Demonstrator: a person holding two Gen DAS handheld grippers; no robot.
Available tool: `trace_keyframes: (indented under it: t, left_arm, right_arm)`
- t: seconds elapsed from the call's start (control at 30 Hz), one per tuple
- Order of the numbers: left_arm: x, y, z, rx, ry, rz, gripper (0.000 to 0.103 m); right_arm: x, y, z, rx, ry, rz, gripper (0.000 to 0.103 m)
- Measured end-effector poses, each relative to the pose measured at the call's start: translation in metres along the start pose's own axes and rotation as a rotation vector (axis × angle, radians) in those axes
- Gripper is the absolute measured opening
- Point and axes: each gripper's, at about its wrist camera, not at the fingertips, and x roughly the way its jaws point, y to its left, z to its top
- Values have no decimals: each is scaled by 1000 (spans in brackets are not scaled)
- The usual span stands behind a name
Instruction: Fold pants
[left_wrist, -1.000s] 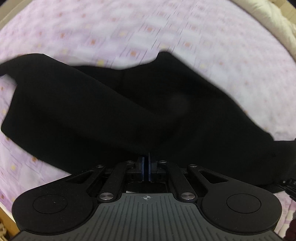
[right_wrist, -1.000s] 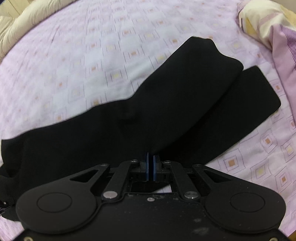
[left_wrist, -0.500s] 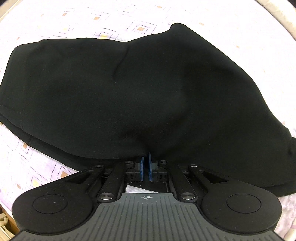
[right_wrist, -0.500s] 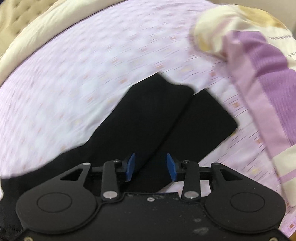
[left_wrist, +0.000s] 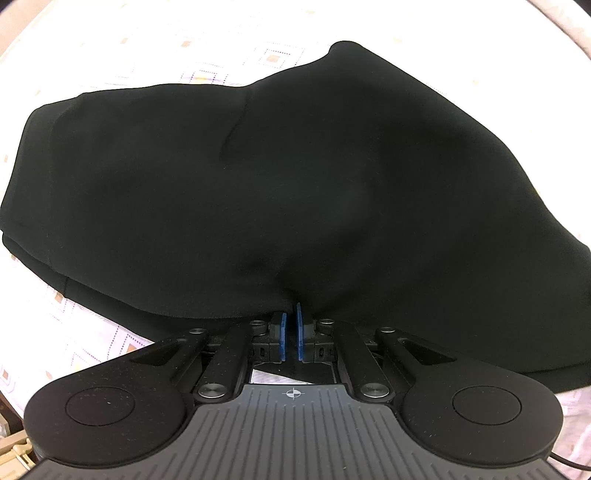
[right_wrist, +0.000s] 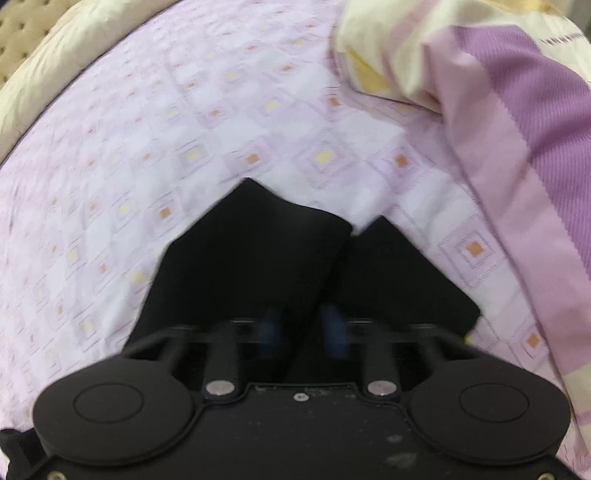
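Observation:
The black pants lie folded over in a thick layered heap on the bed and fill the left wrist view. My left gripper sits at the near edge of the heap, its blue pads a narrow gap apart with the fabric edge just ahead of them. In the right wrist view the two black pant leg ends lie side by side on the sheet. My right gripper is open above them, its blue pads blurred and wide apart.
The bed has a white and lilac sheet with small square prints. A purple and cream striped pillow or quilt lies at the right. A cream padded edge runs along the far left.
My right gripper let go of the pants and pulled back and up over the leg ends. My left gripper laid the fold down and its pads have parted slightly.

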Motion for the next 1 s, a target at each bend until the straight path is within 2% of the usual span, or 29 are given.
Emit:
trace_keyframes:
  t: [0.07, 0.13, 0.17, 0.27, 0.47, 0.67, 0.83, 0.93, 1.0]
  left_arm:
    - [-4, 0, -5, -1, 1, -3, 6]
    - [-7, 0, -6, -2, 0, -7, 6]
    - [-17, -4, -21, -3, -4, -9, 6]
    - [-6, -6, -30, -11, -17, -26, 6]
    - [-13, 7, -37, 6, -23, -33, 6]
    - [-15, 29, -41, -31, -30, -67, 6]
    - [-16, 39, -42, -4, -42, -59, 9]
    - [-26, 48, -44, 24, -72, -80, 9]
    - [-35, 56, -48, 44, -104, -98, 11]
  right_arm:
    - [-11, 8, -1, -46, -24, -3, 3]
    - [-33, 13, -3, -87, -91, 18, 3]
    - [-45, 11, -7, -95, -123, 24, 3]
    - [-69, -8, -20, -72, -158, 22, 3]
    - [-48, -36, -39, -38, -70, -48, 3]
    - [-37, -30, -42, -95, -59, -94, 3]
    - [-16, -29, -43, -108, -10, -152, 4]
    - [-12, -22, -43, -137, 2, -184, 6]
    - [-15, -17, -44, -143, -3, -197, 15]
